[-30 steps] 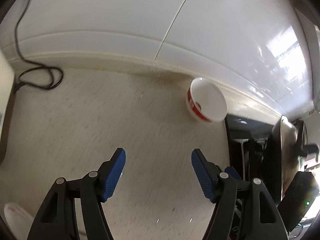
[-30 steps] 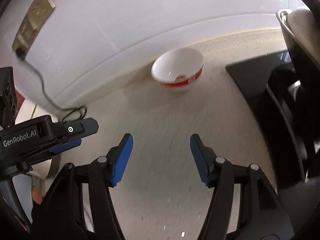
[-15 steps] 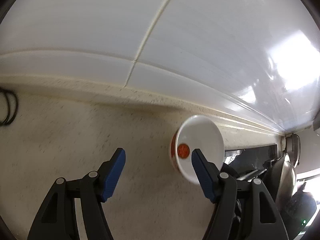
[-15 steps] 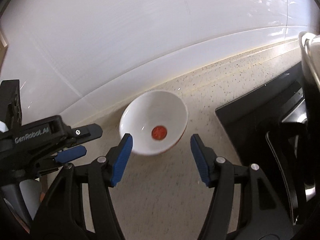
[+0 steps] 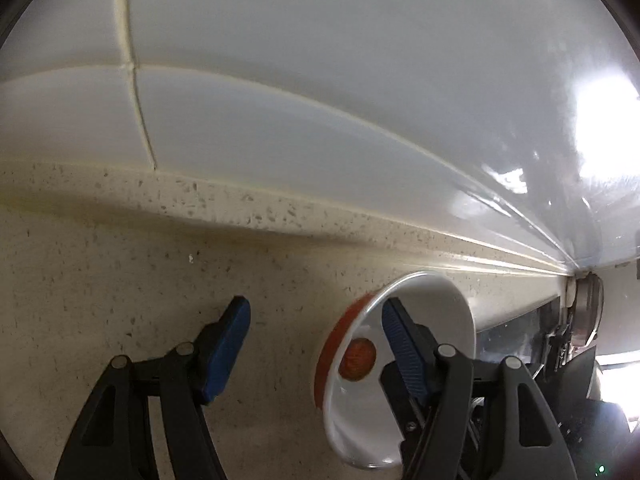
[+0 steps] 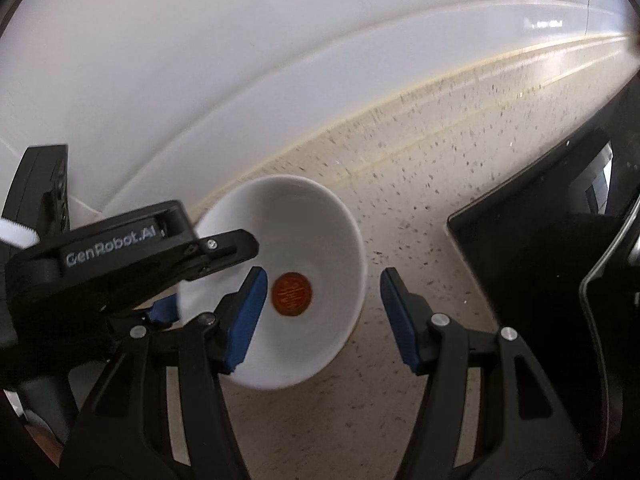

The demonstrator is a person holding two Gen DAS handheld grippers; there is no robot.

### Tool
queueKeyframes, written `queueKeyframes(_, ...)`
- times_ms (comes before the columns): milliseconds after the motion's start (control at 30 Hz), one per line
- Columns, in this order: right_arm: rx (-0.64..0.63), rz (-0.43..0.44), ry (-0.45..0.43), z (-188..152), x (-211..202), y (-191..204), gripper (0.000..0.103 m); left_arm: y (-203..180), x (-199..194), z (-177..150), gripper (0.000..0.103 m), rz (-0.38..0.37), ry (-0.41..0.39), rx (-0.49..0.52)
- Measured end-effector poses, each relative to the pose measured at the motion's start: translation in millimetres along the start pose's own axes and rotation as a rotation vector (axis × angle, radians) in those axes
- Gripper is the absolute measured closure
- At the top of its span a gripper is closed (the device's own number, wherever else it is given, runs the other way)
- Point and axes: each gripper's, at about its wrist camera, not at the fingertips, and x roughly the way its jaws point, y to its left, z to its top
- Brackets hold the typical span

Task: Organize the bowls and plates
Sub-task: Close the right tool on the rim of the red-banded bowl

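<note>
A white bowl (image 6: 304, 240) with a red band outside and a red round mark at its bottom stands on the speckled counter close to the white wall. My right gripper (image 6: 322, 312) is open, with its jaws astride the bowl's right rim. My left gripper (image 5: 316, 340) is open; its right finger (image 5: 400, 340) is inside the bowl (image 5: 400, 424) and its left finger is outside, so the jaws straddle the left rim. The left gripper (image 6: 172, 300) also shows in the right wrist view at the bowl's left side.
The white tiled wall (image 5: 320, 100) rises just behind the bowl. A black hob (image 6: 540, 248) with dark cookware lies directly right of the bowl; it also shows in the left wrist view (image 5: 520, 328). Bare speckled counter (image 5: 100, 280) stretches to the left.
Both grippers have moved in toward the bowl and the wall. The bowl now sits between the jaws of each gripper. Both stay open.
</note>
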Motion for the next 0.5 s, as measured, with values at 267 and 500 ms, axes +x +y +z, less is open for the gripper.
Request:
queueKeyframes(267,0.003,0.064,0.037,-18,5,-7,0.076,-21,-8,-27,0.085,0.089,-0.048,0.212)
queueKeyframes(500,0.051,0.120,0.069,-58,-20,-21,0.079,-17,-41,-80,0.088,0.134,-0.070,0.283)
